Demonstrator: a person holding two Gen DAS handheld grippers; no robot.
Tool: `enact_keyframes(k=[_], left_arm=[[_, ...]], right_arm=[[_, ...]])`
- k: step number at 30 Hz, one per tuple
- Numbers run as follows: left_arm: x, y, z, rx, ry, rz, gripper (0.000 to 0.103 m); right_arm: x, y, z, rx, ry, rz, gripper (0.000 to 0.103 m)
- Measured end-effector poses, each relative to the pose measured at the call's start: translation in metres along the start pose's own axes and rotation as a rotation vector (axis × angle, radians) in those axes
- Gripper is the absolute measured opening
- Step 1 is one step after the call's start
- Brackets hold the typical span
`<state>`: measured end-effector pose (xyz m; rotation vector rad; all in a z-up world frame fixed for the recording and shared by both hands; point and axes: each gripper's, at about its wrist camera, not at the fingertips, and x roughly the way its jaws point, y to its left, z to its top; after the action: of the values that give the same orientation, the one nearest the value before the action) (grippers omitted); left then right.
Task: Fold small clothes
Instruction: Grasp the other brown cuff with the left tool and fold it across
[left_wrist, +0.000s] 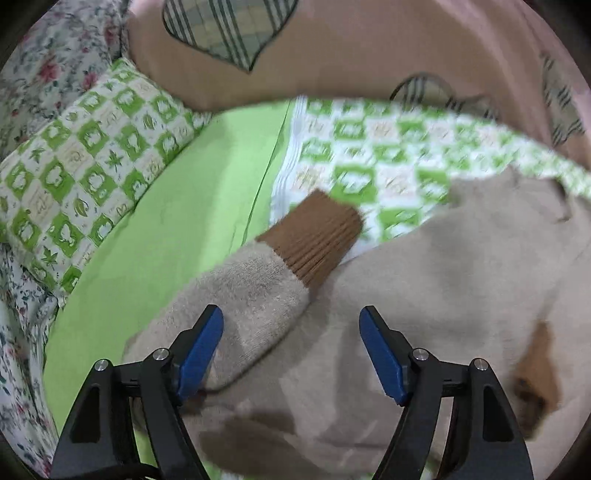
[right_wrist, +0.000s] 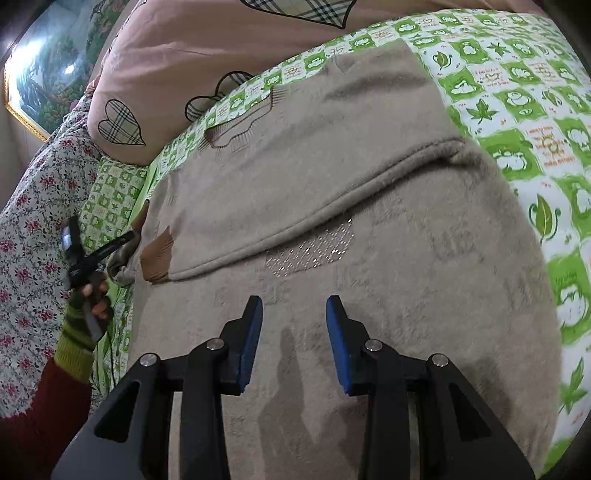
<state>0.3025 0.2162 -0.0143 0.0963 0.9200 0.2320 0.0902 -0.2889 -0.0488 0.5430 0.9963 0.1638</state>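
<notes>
A beige knit sweater (right_wrist: 332, 206) with brown ribbed cuffs lies on the green-and-white patterned bed sheet (right_wrist: 517, 110). One sleeve is folded across its body, with a sparkly patch (right_wrist: 314, 251) below the fold. In the left wrist view a sleeve (left_wrist: 243, 299) with a brown cuff (left_wrist: 314, 240) lies over the sweater body (left_wrist: 461, 288). My left gripper (left_wrist: 291, 332) is open just above this sleeve, empty. My right gripper (right_wrist: 294, 317) is open above the sweater's lower body, empty. The left gripper also shows in the right wrist view (right_wrist: 96, 254), held in a hand at the sweater's left edge.
A pink duvet (right_wrist: 207, 55) with plaid hearts lies along the far side. A patterned pillow (left_wrist: 81, 173) and plain green sheet (left_wrist: 192, 206) lie left of the sweater. Floral fabric (right_wrist: 29, 229) is at the far left. A framed picture (right_wrist: 48, 70) hangs behind.
</notes>
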Motion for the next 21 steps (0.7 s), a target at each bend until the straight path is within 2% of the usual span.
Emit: enact_keyframes(k=[1,3,4,5,6,9,13,16,21], left_arm=[[0.009,0.002,-0.001,0.002,0.013,0.006,0.07],[0.019,0.01,-0.001,-0.019,0.021,0.022,0.035],[0.021,0.017,-0.001,-0.054,0.02,0.011,0.03],[0.02,0.025,0.0,-0.099,0.016,-0.019,0.017],[0.017,0.033,0.0,-0.141,0.011,-0.041,0.01],[-0.005,0.049,-0.002,-0.247,-0.034,-0.121,0.008],[-0.049,0.041,-0.006,-0.301,-0.122,-0.233,0.008],[-0.086,0.014,-0.004,-0.302,-0.183,-0.362,0.008],[-0.131,-0.07,0.004,-0.227,-0.227,-0.582,0.008]], right_arm=[[0.0,0.001,-0.001,-0.001,0.0,-0.002,0.037],[0.002,0.002,-0.002,-0.006,-0.003,-0.013,0.037],[0.003,0.002,-0.003,-0.005,-0.002,-0.017,0.037],[0.004,0.001,-0.004,-0.003,0.001,-0.019,0.037],[0.005,0.001,-0.006,0.0,0.002,-0.019,0.037],[0.004,0.002,-0.009,-0.005,-0.001,-0.012,0.037],[0.002,0.003,-0.012,-0.012,-0.012,-0.007,0.037],[0.0,0.001,-0.013,-0.002,-0.022,0.002,0.037],[-0.009,-0.004,-0.017,0.018,-0.053,0.002,0.037]])
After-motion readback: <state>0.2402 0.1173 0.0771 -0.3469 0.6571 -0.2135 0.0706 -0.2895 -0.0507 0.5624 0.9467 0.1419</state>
